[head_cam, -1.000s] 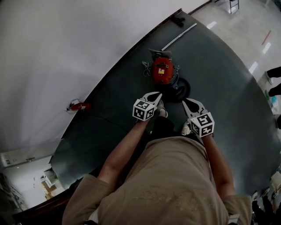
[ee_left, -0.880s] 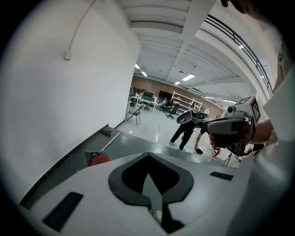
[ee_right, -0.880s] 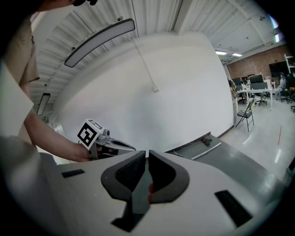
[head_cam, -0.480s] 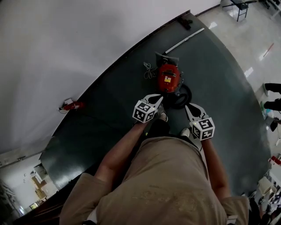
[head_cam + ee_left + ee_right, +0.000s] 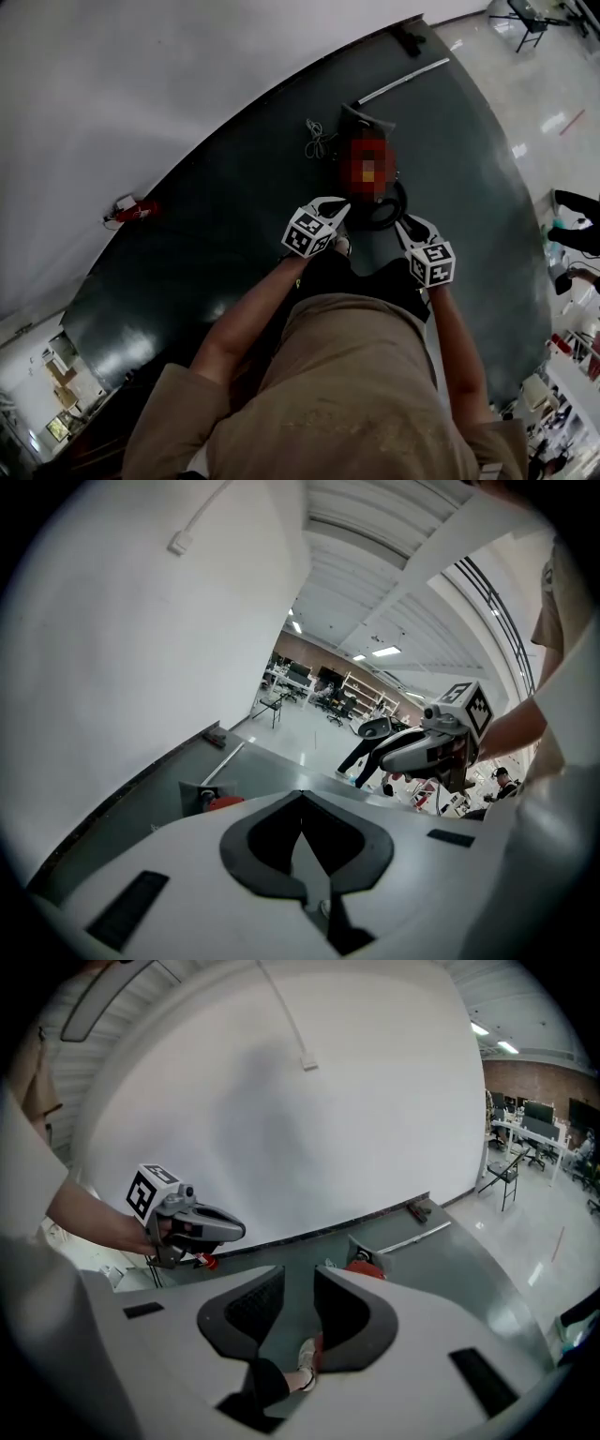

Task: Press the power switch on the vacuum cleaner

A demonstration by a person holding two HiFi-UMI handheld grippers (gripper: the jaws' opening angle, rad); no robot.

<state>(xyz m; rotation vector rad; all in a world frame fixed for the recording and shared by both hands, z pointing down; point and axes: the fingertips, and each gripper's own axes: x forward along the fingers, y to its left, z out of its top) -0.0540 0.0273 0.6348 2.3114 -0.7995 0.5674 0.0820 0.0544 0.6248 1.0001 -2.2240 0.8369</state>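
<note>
Head view: a matte dark-grey floor mat (image 5: 234, 216) runs along a plain white wall (image 5: 141, 84). At its 9 o'clock edge lies one small red object (image 5: 137, 210), too small to identify. Towards 12 o'clock, one loose bundle of pale cord (image 5: 317, 141) lies on the mat.

The left gripper (image 5: 339, 208) is smooth white plastic with one black-and-white marker cube. In the left gripper view its jaws are closed tip to tip, leaving only an empty diamond-shaped hollow between the black ribbed pads (image 5: 258, 832).

At 12 o'clock from both grippers, well apart from them, the vacuum cleaner (image 5: 371, 167) stands on the mat as a rounded red canister. Its power switch cannot be made out. One black hose (image 5: 402, 200) is coiled in a ring at the canister's 5 o'clock side, and one straight metal wand (image 5: 405, 81) lies at 1 o'clock near the wall.

The right gripper (image 5: 405, 223) is of matching build. In the right gripper view its jaws stand a narrow gap apart, holding nothing. Through that gap show the mat and one white shoe (image 5: 302, 1357).
</note>
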